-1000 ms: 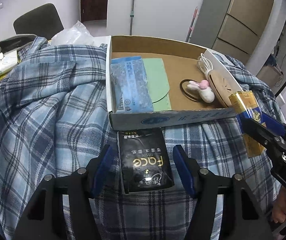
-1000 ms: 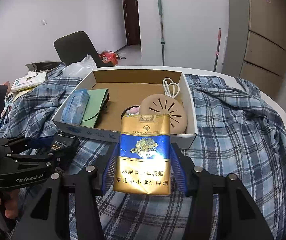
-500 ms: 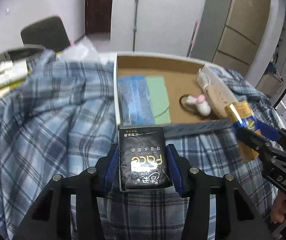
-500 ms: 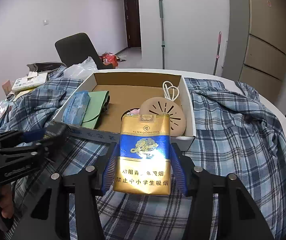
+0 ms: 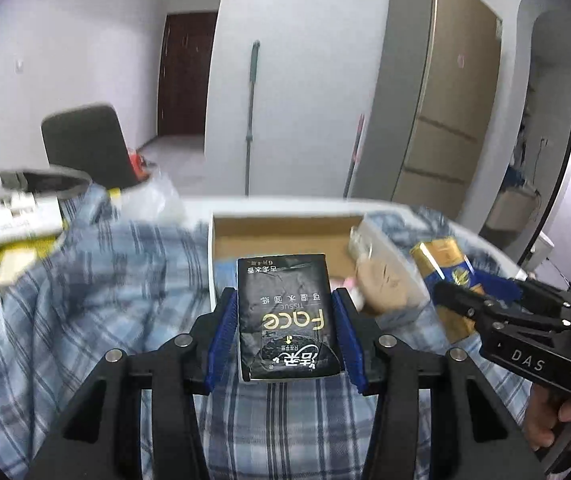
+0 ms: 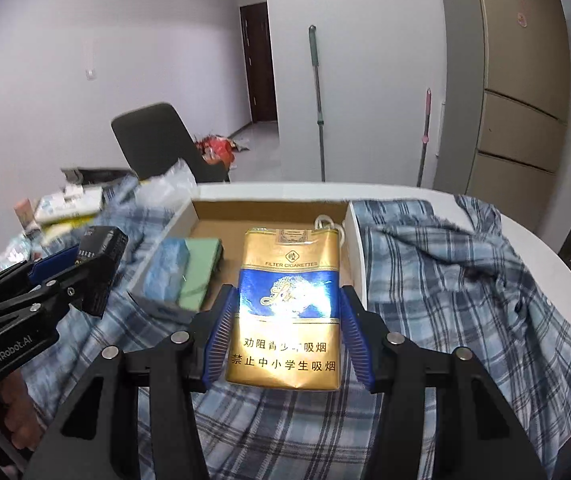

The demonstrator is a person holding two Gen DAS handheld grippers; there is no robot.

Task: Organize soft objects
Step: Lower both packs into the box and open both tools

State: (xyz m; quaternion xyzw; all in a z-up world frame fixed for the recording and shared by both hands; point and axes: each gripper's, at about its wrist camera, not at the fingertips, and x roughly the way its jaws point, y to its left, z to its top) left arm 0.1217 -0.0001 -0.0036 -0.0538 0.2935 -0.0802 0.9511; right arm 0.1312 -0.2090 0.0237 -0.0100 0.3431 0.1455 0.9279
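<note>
Left gripper point(image 5: 285, 332): jaws are clamping a black tissue pack point(image 5: 285, 316) by its two long sides, blue pads pressing on both edges. Jaws have just been closing onto it, pack between them. Pack is sitting lengthwise, printed face up, far end sticking out past the pad tips, near end about level w/ the pad bases. It is hanging clear above the plaid shirt point(image 5: 85, 300), just short of the cardboard box point(image 5: 277, 232).

Right gripper point(image 6: 283, 332): jaws are gripping a gold and blue cigarette pack point(image 6: 285, 312) at mid-width, pads touching both sides of its lower half. Upper half is projecting beyond the pads; pack is standing face-on to the camera, also held off the cloth.

Box is lying open on the shirt-covered bench point(image 6: 545, 248). Inside, left side: a blue packet point(image 6: 163, 268) w/ a green pouch point(image 6: 199, 272) touching it. Other contents are hidden behind the held packs or blurred.

Both packs are outside the box.
</note>
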